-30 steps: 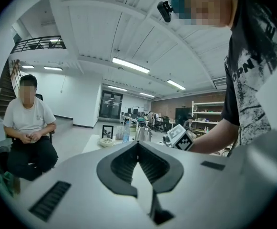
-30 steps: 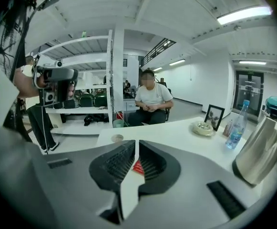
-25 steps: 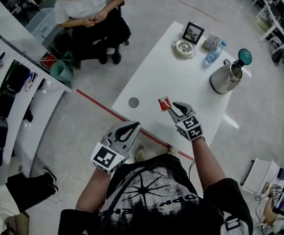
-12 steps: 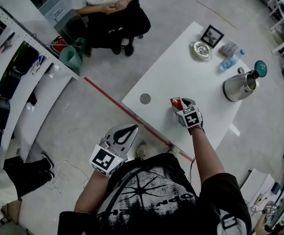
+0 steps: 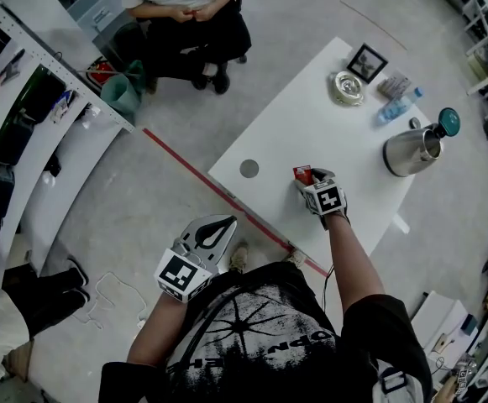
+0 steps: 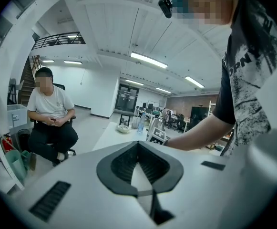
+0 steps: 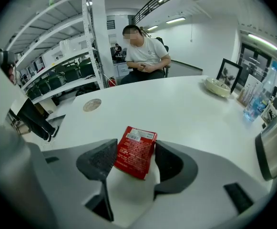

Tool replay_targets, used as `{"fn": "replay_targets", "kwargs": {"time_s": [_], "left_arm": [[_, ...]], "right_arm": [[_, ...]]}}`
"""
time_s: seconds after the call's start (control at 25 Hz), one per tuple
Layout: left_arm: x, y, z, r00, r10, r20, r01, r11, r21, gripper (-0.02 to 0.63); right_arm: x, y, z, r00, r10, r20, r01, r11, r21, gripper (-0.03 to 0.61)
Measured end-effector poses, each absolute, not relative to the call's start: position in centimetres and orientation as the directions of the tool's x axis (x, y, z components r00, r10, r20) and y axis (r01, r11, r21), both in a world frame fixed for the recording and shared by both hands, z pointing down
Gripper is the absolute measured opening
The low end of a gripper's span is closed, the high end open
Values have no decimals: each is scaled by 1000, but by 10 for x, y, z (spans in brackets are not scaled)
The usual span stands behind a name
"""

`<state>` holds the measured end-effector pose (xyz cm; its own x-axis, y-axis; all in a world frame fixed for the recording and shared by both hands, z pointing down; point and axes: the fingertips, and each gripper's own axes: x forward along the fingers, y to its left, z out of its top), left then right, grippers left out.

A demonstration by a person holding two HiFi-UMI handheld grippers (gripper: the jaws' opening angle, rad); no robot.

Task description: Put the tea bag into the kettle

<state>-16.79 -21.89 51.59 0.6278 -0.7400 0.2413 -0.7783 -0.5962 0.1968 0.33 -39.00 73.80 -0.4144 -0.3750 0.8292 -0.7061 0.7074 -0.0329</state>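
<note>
A red tea bag packet lies on the white table near its front edge. My right gripper is down at it. In the right gripper view the packet sits between the two pads of the right gripper, whose jaws are opening and stand wide around it. The steel kettle stands at the table's right end with its teal lid flipped up; its side shows at the far right. My left gripper hangs off the table over the floor, with the jaws of the left gripper shut and empty.
On the table are a round grey disc, a dish, a photo frame and a water bottle. A person sits on a chair beyond the table. Shelving lines the left side.
My right gripper has moved forward from just behind the tea bag until the bag lies between its jaws. The left gripper has stayed where it was.
</note>
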Motion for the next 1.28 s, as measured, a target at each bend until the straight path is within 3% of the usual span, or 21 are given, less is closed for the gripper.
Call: {"fn": "replay_targets", "kwargs": {"time_s": [0.28,0.44,0.52,1.28], "left_arm": [[-163,-218,519,642,-723,255,-767,-610,200,8],[-161,-217,519,654,-712,255,-757,-623,198,8],[-161,-216,520,655,-710,258,-755,-626,196,8],[-164,-207,521,669,-700,249,-742,-645,181,8]], "right_arm": [[-3,-384,736,-406,-354,843,-672,740,-12,198],[-16,-372,734,-401,-346,848,-625,781,23,80],[-23,-369,734,-404,-340,849,-615,788,23,57],[-18,-366,711,-481,-430,764,-680,733,-16,38]]}}
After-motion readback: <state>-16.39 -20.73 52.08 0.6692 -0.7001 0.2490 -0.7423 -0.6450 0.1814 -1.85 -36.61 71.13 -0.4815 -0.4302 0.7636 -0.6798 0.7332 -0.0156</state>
